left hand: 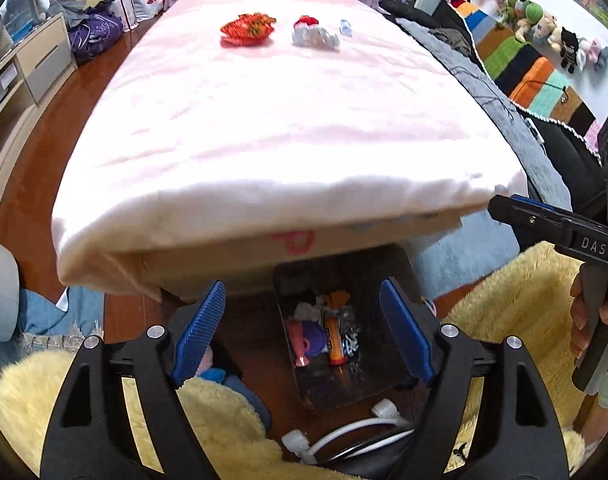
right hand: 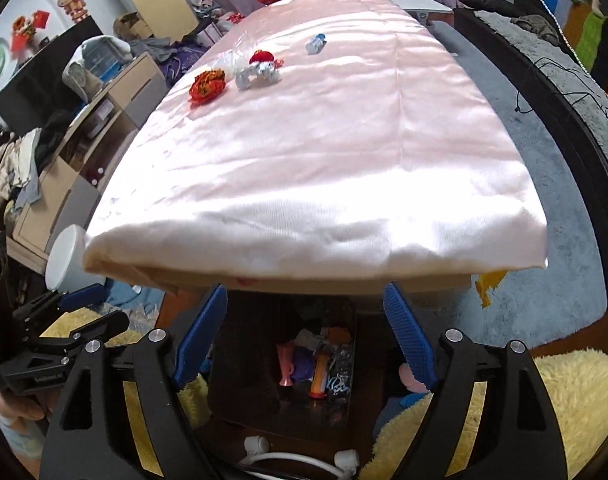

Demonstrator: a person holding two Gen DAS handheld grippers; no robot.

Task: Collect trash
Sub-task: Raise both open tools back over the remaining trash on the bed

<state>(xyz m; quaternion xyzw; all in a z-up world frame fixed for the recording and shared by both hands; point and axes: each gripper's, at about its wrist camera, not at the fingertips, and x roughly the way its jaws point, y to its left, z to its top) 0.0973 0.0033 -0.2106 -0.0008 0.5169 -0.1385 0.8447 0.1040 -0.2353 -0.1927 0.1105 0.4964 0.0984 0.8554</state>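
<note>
A dark bin [left hand: 399, 280] [right hand: 244, 360] stands on the floor under the near end of the pink-covered table [left hand: 288, 120] [right hand: 323, 152], with several wrappers [left hand: 327, 332] [right hand: 319, 364] lying in it. My left gripper [left hand: 304, 336] hangs open above the bin, nothing between its blue pads. My right gripper [right hand: 305, 340] is open above it too, empty. On the far part of the table lie a crumpled red wrapper [left hand: 248, 29] [right hand: 207, 85], a red, white and blue wrapper [left hand: 313, 34] [right hand: 260, 69] and a small blue-white scrap [left hand: 345, 27] [right hand: 315, 43].
A fluffy yellow rug [left hand: 515, 304] [right hand: 563, 392] and a blue carpet [right hand: 543, 280] lie around the bin. White cables [left hand: 343, 428] [right hand: 300, 456] run under the grippers. Drawers and clutter [right hand: 84, 120] stand left, a bed with plush toys [left hand: 543, 28] right. A white cup [right hand: 66, 258] stands left.
</note>
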